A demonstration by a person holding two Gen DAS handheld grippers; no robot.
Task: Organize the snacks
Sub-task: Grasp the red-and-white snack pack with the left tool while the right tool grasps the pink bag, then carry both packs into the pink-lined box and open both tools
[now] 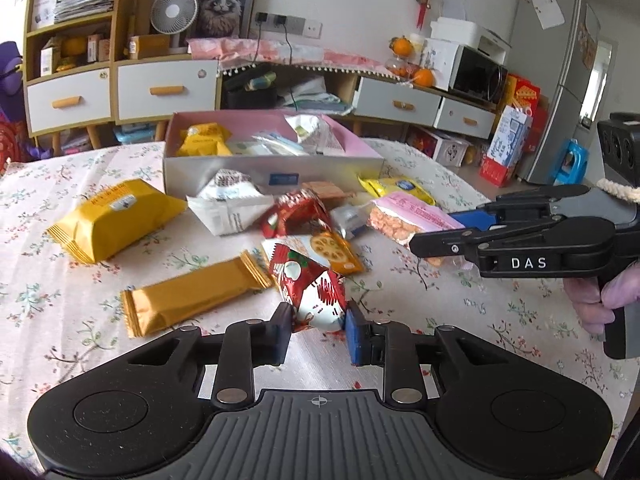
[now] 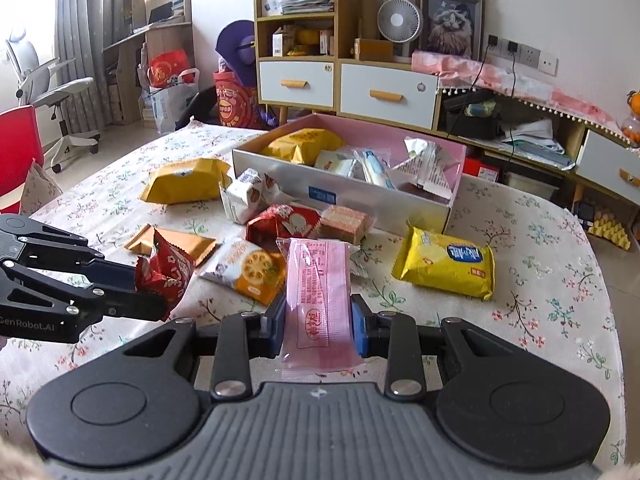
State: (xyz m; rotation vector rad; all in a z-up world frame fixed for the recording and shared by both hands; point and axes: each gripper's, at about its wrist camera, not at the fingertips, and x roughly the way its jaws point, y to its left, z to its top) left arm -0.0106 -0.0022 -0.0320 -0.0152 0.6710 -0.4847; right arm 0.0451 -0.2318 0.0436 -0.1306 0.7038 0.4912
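Left wrist view: the left gripper (image 1: pixel 316 322) has its jaws clenched on a red packet (image 1: pixel 316 292), at the near edge of the snack pile on the floral worktop (image 1: pixel 60 272). Beyond lie a gold bar (image 1: pixel 192 294), a big yellow bag (image 1: pixel 112 218), a cracker packet (image 1: pixel 330 252) and the open box (image 1: pixel 272 160), already part filled. The right gripper (image 1: pixel 424 240) reaches in from the right, over the pink packet (image 1: pixel 408 216).

Right wrist view: the right gripper (image 2: pixel 318 322) grasps the pink packet (image 2: pixel 320 300) between its jaws, the packet standing lengthwise along them. The left gripper (image 2: pixel 160 292) shows at the left, closed on the red packet (image 2: pixel 166 270). A yellow packet (image 2: pixel 444 264) lies to the right, the box (image 2: pixel 344 196) behind the pile.

Both hands look loaded, so the step in hand seems to be the pickup. Next each packet needs lifting clear of its neighbours, carrying over the box's near wall, and letting go in a free spot inside
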